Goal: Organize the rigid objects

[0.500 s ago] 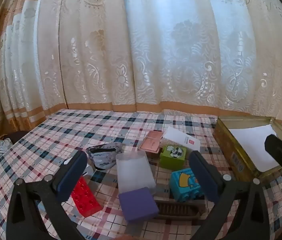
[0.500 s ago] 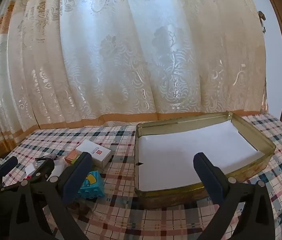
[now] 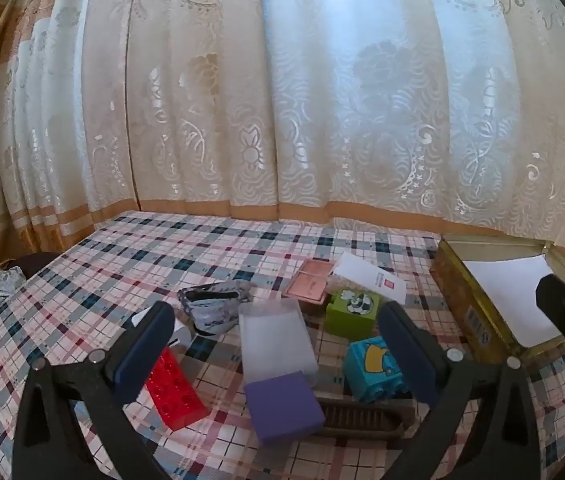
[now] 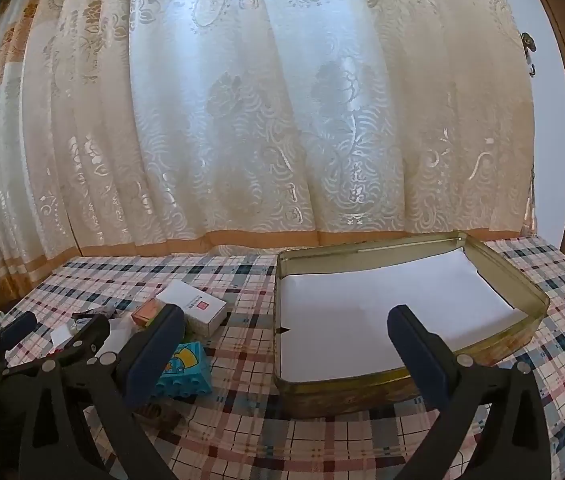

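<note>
You are at the very beginning: both the left gripper (image 3: pixel 278 354) and the right gripper (image 4: pixel 286 344) have their fingers wide apart and hold nothing, the loose pieces lie grouped on the checked desk (image 3: pixel 130 264), and the gold tin (image 4: pixel 530 300) beside them contains only white paper. I judge your next move is to lower the left fingers around the purple block (image 3: pixel 282 406) or the blue toy brick (image 3: pixel 374 368) and carry it into the tin. The white box (image 4: pixel 192 306) has a small red label, too small to read.

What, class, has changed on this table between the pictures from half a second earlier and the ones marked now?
Nothing has visibly changed. The left gripper and right gripper remain open and empty, neither taking hold of anything. The purple block, red brick, blue block and green block lie where they were, and the gold tin holds only its white paper lining.
</note>
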Motion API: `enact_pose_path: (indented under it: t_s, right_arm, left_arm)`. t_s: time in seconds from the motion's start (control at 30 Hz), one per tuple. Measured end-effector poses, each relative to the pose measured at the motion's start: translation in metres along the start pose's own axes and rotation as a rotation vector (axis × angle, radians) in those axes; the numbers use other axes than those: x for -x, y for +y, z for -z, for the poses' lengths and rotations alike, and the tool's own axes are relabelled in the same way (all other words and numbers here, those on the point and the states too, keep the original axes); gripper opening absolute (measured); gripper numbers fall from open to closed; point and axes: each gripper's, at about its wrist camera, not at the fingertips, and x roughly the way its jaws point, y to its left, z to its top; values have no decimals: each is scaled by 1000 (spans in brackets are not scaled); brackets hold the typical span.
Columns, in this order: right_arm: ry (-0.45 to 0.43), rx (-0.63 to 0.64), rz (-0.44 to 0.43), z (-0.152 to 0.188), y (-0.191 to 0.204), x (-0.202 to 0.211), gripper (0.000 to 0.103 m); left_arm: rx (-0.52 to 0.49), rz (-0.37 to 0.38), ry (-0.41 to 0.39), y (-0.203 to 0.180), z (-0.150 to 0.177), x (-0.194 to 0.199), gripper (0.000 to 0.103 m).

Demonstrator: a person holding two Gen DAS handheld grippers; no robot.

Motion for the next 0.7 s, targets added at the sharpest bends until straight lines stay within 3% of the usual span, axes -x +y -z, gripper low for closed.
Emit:
enact_pose_path:
  t_s: [0.7]
  right_arm:
    - [-25,5,13,2,-1,3,103]
  left_arm:
    - [-30,5,-4,4,3,4,103]
